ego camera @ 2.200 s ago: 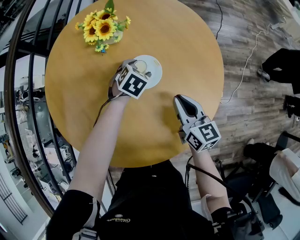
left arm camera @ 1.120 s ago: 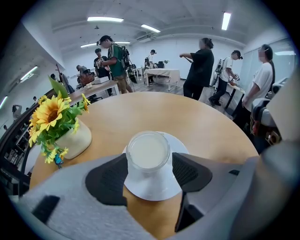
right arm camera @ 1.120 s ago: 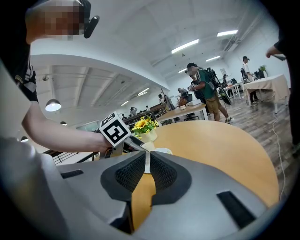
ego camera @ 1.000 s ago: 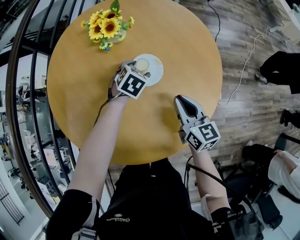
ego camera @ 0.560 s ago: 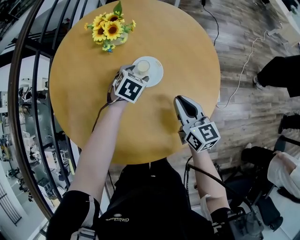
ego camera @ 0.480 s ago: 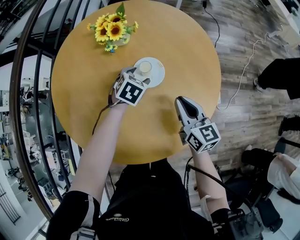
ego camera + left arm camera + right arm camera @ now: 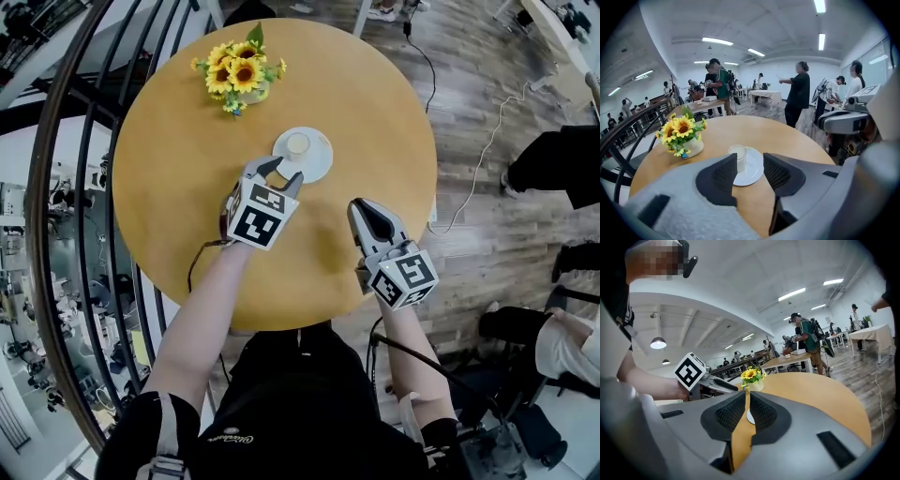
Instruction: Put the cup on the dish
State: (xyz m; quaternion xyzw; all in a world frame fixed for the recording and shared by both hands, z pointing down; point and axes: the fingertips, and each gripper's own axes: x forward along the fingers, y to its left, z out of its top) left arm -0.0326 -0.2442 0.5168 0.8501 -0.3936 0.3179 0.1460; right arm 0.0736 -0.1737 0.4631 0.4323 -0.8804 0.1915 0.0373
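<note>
Head view, cup [image 7: 298, 143] on dish [image 7: 322, 161], shirt print [image 7: 230, 437] unreadable

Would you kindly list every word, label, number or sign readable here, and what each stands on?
Pale print on the person's black top: too small and blurred to read.
Black-and-white marker cube on the left claw and its twin on the right claw: square patterns, no letters.
Translucent cup, white round dish, pale sunflower vase, round wooden table: no print visible.
</note>
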